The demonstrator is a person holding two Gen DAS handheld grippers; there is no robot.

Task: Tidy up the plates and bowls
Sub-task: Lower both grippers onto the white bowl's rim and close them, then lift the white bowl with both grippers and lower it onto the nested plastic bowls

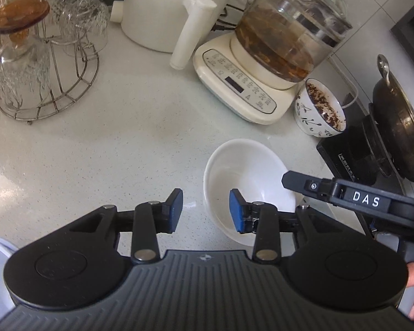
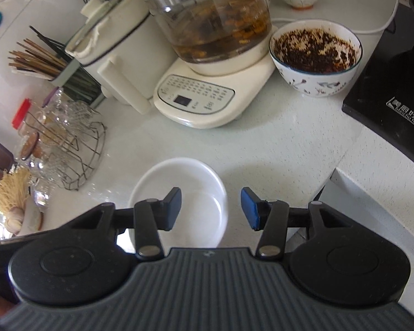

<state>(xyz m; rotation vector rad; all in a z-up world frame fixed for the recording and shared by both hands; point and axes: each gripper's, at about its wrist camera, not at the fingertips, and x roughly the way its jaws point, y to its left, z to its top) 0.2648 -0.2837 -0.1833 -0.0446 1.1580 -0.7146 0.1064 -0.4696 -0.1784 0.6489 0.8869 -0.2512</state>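
On the far left of the pale worktop (image 1: 96,149) a wire rack (image 1: 44,93) holds upturned glasses. Right of it stands a white pot with a long handle (image 1: 176,13), then a glass kettle on a cream base (image 1: 265,63) with dark brew inside. Just right of that base sits a patterned bowl (image 1: 320,110), its inside smeared with dark crumbs. Further right a black cooktop (image 2: 392,104) carries a dark pan (image 1: 400,127).

The white bowl (image 1: 245,182) stands upright and empty on the near worktop, in front of the kettle base. The left hand-held gripper (image 1: 206,211) is open with nothing between its blue pads; its right pad hangs over the bowl's near-left rim, its left pad over bare worktop. The right hand-held gripper (image 2: 211,209) is also open; its left pad is over the bowl's inside and its right pad outside the right rim, so the rim lies in the gap. Whether either pad touches the bowl cannot be told.
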